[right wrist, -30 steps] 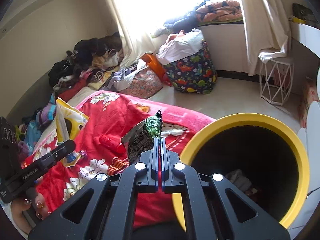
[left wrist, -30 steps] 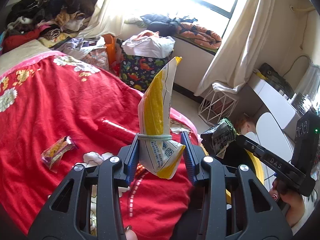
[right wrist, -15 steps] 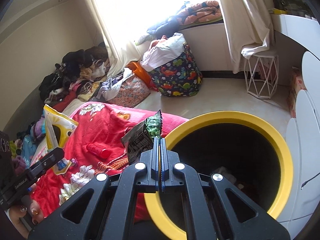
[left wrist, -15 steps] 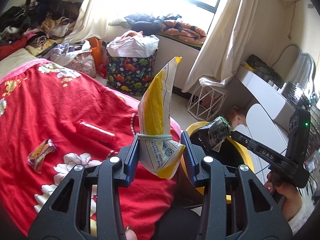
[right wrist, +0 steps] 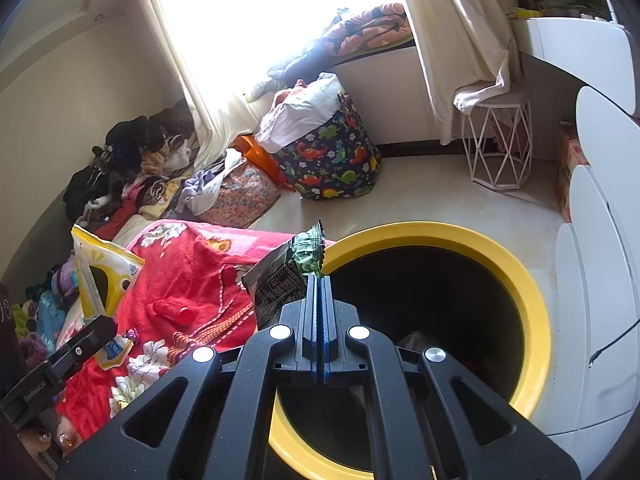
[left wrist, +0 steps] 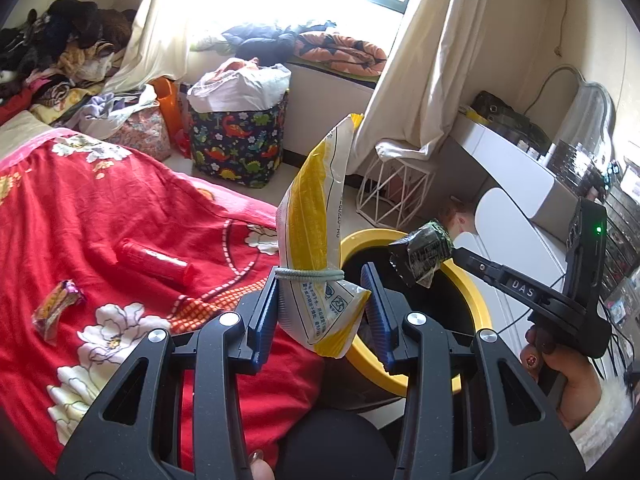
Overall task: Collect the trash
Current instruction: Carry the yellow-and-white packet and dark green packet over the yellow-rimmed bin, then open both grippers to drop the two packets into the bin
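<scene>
My left gripper (left wrist: 322,280) is shut on a yellow and white snack bag (left wrist: 316,232) tied with a band, held upright over the bed's edge beside the yellow-rimmed bin (left wrist: 478,308). My right gripper (right wrist: 319,280) is shut on a dark green wrapper (right wrist: 288,276), held over the bin's near rim (right wrist: 520,280). The wrapper also shows in the left wrist view (left wrist: 422,254), above the bin. The snack bag shows at the left of the right wrist view (right wrist: 100,272). Some trash lies at the bin's bottom.
On the red flowered bedspread (left wrist: 100,220) lie a red tube (left wrist: 154,258) and a small candy wrapper (left wrist: 54,310). A dinosaur-print basket (left wrist: 240,136), a white wire stool (left wrist: 394,196), a white desk (left wrist: 520,168) and piled clothes (left wrist: 60,52) stand around.
Both grippers have moved right from the bed toward the bin. The green wrapper is now over the bin's opening, and the snack bag is close to its rim.
</scene>
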`<action>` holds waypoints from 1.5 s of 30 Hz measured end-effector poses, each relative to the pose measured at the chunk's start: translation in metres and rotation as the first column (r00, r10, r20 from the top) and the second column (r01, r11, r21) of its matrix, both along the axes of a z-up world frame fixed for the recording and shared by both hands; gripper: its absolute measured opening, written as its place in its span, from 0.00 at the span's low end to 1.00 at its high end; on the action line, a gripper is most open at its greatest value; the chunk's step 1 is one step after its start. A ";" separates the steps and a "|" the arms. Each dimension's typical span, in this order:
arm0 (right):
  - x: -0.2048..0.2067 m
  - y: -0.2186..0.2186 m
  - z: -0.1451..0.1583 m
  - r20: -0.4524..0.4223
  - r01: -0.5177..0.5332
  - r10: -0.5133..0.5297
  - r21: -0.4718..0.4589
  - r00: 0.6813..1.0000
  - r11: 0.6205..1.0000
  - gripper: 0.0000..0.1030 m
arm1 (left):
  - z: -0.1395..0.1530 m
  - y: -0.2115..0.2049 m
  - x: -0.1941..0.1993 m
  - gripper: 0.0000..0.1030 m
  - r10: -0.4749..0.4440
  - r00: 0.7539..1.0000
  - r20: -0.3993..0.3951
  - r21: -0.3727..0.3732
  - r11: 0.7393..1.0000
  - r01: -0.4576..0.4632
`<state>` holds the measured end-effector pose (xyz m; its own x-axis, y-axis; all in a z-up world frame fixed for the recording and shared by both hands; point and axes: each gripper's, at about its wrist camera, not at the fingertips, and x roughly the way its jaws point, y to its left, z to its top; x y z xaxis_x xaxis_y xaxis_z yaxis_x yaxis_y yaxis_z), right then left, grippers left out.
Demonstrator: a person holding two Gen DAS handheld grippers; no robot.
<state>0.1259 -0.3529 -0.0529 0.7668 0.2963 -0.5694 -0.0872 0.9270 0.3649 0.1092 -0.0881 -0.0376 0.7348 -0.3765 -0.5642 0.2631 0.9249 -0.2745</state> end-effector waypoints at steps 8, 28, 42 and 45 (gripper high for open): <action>-0.001 -0.014 -0.003 -0.004 0.042 -0.042 -0.016 0.999 0.999 0.02 | -0.003 -0.016 0.000 0.32 -0.042 0.999 -0.008 0.007 0.999 0.042; -0.006 -0.051 -0.020 -0.053 0.154 -0.158 -0.061 0.986 0.986 0.02 | -0.026 -0.072 0.008 0.32 -0.174 0.983 -0.057 0.045 0.983 0.176; -0.005 -0.066 -0.031 -0.087 0.179 -0.183 -0.059 0.979 0.982 0.03 | -0.038 -0.102 0.031 0.33 -0.219 0.971 -0.091 0.062 0.972 0.225; -0.004 -0.068 -0.031 -0.089 0.185 -0.189 -0.054 0.978 0.981 0.03 | -0.041 -0.104 0.034 0.36 -0.221 0.970 -0.100 0.058 0.972 0.228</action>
